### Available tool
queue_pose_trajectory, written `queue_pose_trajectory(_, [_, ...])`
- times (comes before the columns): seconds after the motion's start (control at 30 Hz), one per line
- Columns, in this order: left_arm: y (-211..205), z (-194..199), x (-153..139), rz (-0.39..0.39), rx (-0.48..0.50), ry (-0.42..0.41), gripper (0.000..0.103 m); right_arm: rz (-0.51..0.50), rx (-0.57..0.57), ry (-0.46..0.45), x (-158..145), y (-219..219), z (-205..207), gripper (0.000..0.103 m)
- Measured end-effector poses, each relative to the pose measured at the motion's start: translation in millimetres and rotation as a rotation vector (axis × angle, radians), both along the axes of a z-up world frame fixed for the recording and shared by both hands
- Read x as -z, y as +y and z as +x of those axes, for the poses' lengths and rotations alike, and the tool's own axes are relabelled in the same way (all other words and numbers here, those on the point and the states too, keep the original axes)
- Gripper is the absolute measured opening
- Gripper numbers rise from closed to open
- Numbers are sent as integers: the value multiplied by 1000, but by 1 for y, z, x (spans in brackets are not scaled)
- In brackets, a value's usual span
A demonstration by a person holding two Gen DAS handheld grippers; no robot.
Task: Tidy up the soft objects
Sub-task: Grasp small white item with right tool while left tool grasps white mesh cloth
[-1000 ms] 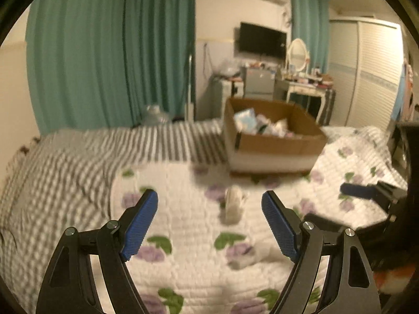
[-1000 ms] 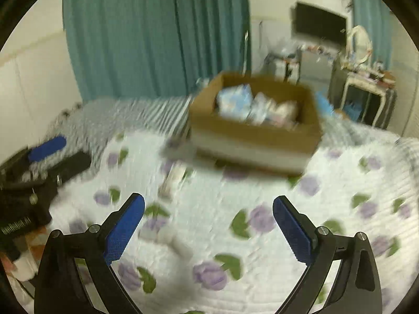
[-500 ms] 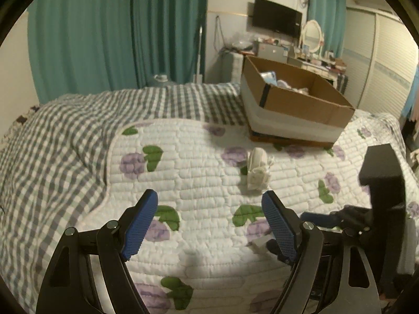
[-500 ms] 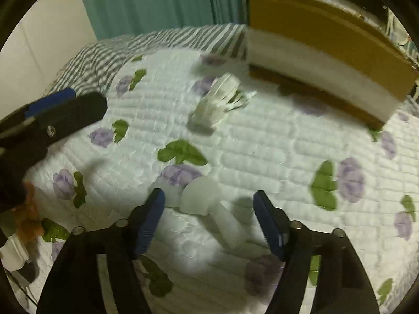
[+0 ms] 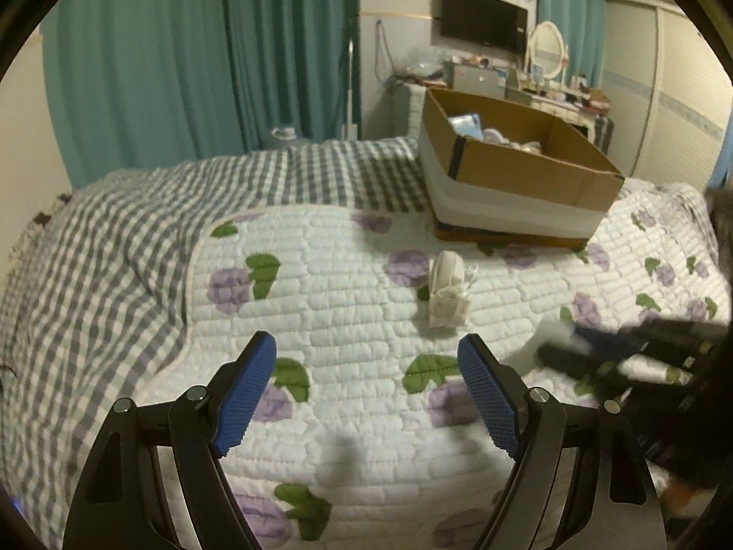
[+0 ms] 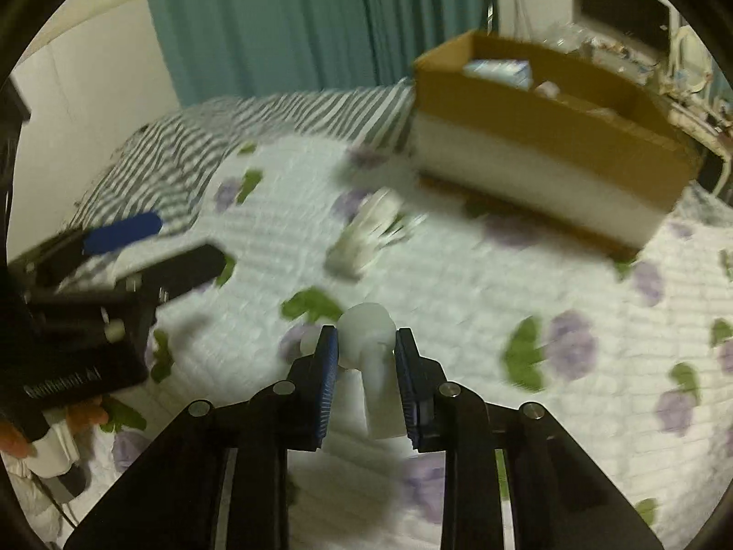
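White rolled soft object, perhaps a sock through the blur, lies on the floral quilted bedspread, clenched by the right gripper fingers, while the left gripper fingers stand released before a crumpled white item near the cardboard box.

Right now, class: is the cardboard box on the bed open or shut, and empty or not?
Open and not empty. The cardboard box has no lid or closed flaps over it, and pale packets show inside above its rim.
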State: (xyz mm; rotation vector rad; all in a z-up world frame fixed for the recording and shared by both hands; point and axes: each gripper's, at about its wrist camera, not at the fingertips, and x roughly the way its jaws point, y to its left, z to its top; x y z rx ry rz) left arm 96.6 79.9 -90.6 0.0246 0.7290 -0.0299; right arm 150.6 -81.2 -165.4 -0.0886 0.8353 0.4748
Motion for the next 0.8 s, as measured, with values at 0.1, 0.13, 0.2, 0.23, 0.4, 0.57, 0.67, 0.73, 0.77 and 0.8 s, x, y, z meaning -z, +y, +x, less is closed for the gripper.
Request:
queue_pose_trajectory(0.1, [-13,10,-4,-23,44,37,83,-11,24,-44,-19,-15,9,25])
queue_pose_trajectory(0.13, [-19,14,-5,-31,70,47,83,-18,31,-59,-27,-21,13,25])
queue_pose_trajectory(0.2, [-30,26,-5,-20,78,54,83,-30,44,-87,-41,-34,23,25])
queue_pose_trajectory(0.23, [-34,33,-5,-19,83,62,83,-38,47,-96,-45,-38,28,25])
queue_pose_trajectory(0.4, [-49,73,17,-83,104,152,83,-62,58,-122,-52,-56,47,25])
queue_pose_trajectory(0.57, [-59,91,47,-67,108,188,80,-52,95,-87,-29,-77,58,25])
queue_pose_trajectory(0.67, [-60,95,55,-43,96,168,54,-28,115,-46,-15,-84,65,25])
queue_pose_trajectory(0.73, [-62,95,58,-36,106,168,47,-35,125,-44,-13,-87,69,25])
queue_pose_trajectory(0.77, [-63,94,57,-33,115,161,36,-36,129,-45,-14,-87,69,25])
queue_pose_trajectory(0.8, [-65,92,55,-26,126,151,29,-31,134,-47,-15,-89,69,25])
